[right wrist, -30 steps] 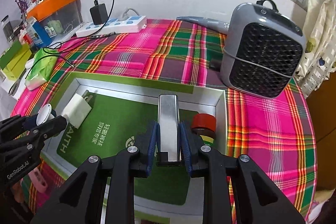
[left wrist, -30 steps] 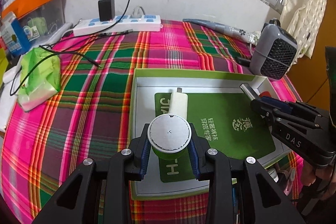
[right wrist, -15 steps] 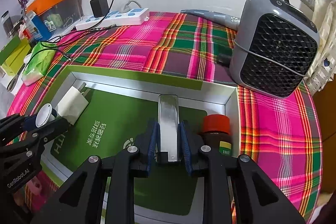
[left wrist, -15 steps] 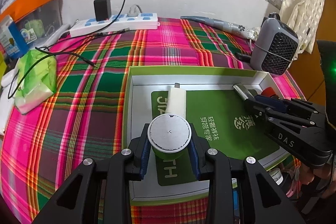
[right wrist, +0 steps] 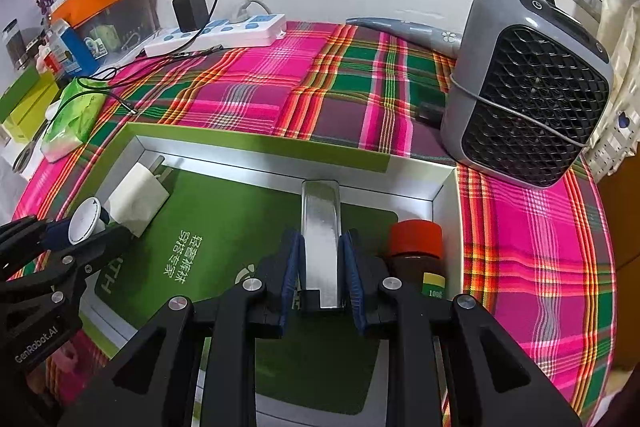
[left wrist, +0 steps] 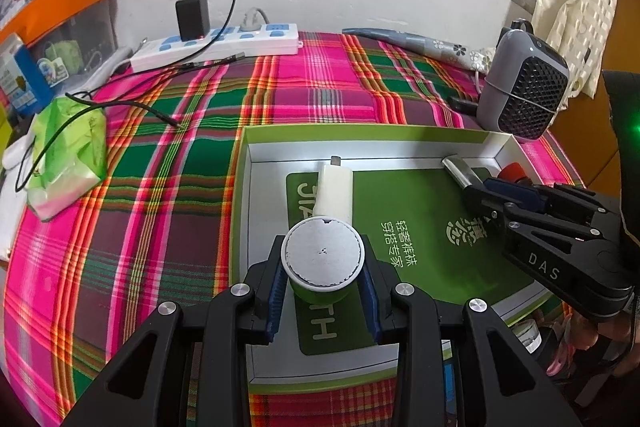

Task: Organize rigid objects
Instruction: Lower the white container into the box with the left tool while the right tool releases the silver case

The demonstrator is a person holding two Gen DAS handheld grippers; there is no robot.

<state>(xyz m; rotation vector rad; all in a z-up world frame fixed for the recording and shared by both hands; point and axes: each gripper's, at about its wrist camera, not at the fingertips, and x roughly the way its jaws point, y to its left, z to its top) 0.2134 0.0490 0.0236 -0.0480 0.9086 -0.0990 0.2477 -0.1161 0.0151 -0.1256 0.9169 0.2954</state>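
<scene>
My left gripper [left wrist: 323,285] is shut on a small green cup with a white foil lid [left wrist: 322,258], held over the near left part of a green-rimmed box [left wrist: 360,131]. A white plug adapter [left wrist: 334,191] lies in the box just beyond the cup. In the right wrist view my right gripper [right wrist: 322,281] is shut on a flat silver metal bar [right wrist: 321,227] that points at the box's far wall [right wrist: 256,163]. A brown bottle with a red cap [right wrist: 417,247] lies in the box's right corner beside that gripper. Each gripper shows in the other's view: the right gripper [left wrist: 474,193] and the left gripper [right wrist: 80,231].
The box sits on a pink and green plaid cloth [left wrist: 168,187]. A grey fan heater [right wrist: 524,87] stands close to the box's right side. A white power strip [left wrist: 216,45] with a black charger lies at the back, a green tissue pack [left wrist: 64,151] at the left.
Both views have shifted a little nearer the box; the red-capped bottle now shows more fully beside the right gripper. The grips on the cup and the metal bar are unchanged.
</scene>
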